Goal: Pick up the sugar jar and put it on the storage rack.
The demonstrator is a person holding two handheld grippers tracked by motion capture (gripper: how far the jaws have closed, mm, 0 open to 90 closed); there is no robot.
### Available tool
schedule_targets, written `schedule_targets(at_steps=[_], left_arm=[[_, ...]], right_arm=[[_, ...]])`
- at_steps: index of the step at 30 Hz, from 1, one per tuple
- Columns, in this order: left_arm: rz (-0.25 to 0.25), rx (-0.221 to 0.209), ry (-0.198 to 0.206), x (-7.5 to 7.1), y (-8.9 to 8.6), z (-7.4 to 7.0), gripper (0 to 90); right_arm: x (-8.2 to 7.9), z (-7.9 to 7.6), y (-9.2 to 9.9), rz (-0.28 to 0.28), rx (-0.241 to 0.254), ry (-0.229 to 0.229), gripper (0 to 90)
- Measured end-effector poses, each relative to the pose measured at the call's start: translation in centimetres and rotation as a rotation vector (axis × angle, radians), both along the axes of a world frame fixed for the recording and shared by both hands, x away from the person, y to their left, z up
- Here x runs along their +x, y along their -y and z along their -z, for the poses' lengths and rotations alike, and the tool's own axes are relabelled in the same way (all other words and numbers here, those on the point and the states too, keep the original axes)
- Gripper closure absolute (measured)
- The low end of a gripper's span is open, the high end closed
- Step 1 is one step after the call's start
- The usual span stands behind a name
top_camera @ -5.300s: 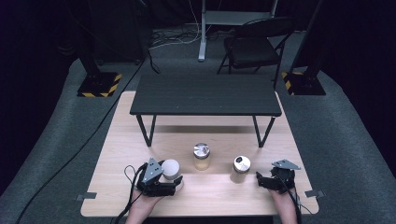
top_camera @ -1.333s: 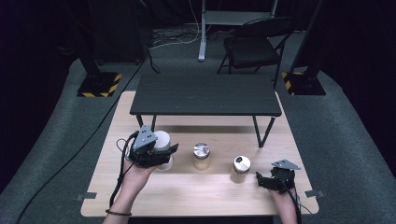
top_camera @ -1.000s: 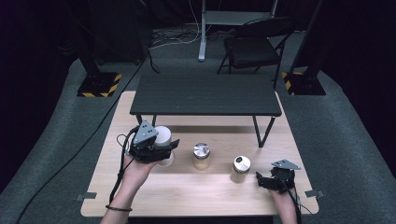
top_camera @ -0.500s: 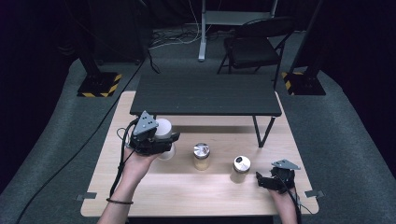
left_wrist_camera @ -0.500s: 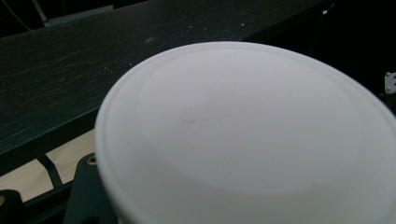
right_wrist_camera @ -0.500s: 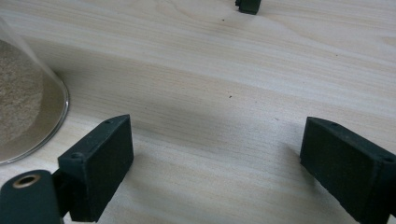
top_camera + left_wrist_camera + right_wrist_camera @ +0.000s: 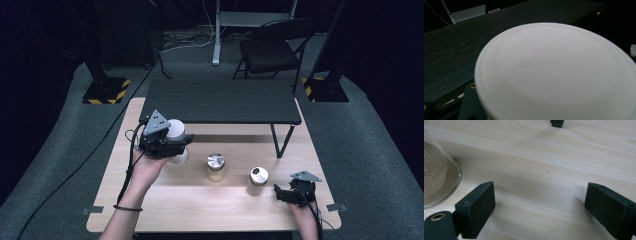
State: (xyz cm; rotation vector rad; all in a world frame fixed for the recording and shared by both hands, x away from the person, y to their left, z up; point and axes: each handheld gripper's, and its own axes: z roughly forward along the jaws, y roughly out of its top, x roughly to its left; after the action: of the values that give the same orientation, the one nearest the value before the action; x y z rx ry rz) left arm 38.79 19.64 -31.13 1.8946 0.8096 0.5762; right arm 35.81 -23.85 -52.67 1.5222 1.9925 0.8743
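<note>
High view: left gripper [image 7: 172,142] pinches the white-lidded jar [image 7: 176,131], lifted near the dark shelf [image 7: 220,100], not yet placed; left gripper view: lid [image 7: 559,72] faces the shelf; right gripper view: jaws spread, empty, on the table [image 7: 544,157].

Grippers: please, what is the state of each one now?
Left gripper: shut on the white jar, lifted off the table.
Right gripper: open, holding nothing.

Wooden table [image 7: 165,200] with two jars and a dark raised shelf [image 7: 220,102].
One metal-lidded jar [image 7: 216,167] stands mid-table, a second jar [image 7: 258,180] near it to the right; folding chair [image 7: 272,50] and two hazard-striped stand bases [image 7: 106,90] sit on grey floor behind.
</note>
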Motion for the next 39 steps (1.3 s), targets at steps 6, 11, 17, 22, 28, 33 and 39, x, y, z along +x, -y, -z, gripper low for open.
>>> schedule_targets(at_steps=[6,11,17,22,28,33,39], left_arm=[[-0.008,0.001,0.001,0.4,0.2,-0.6,36.6],[-0.008,0.002,0.001,0.8,0.3,-1.2,36.6],[-0.016,-0.002,0.005,1.3,0.4,-1.9,36.5],[-0.025,0.008,0.006,1.7,0.6,-2.3,36.5],[-0.032,0.014,-0.001,2.3,0.7,-2.5,36.5],[-0.035,0.014,-0.004,2.7,0.8,-2.8,36.4],[-0.042,0.014,0.003,3.1,0.9,-3.2,36.5]], right_arm=[[0.0,0.0,0.0,0.0,0.0,0.0,8.7],[0.0,0.0,0.0,0.0,0.0,0.0,8.6],[0.0,0.0,0.0,-0.001,0.0,0.0,8.7],[0.0,0.0,0.0,-0.001,0.0,0.0,8.6],[0.0,0.0,0.0,-0.002,0.0,0.0,8.6],[0.0,0.0,0.0,-0.004,0.0,0.0,8.6],[0.0,0.0,0.0,-0.004,0.0,0.0,8.6]])
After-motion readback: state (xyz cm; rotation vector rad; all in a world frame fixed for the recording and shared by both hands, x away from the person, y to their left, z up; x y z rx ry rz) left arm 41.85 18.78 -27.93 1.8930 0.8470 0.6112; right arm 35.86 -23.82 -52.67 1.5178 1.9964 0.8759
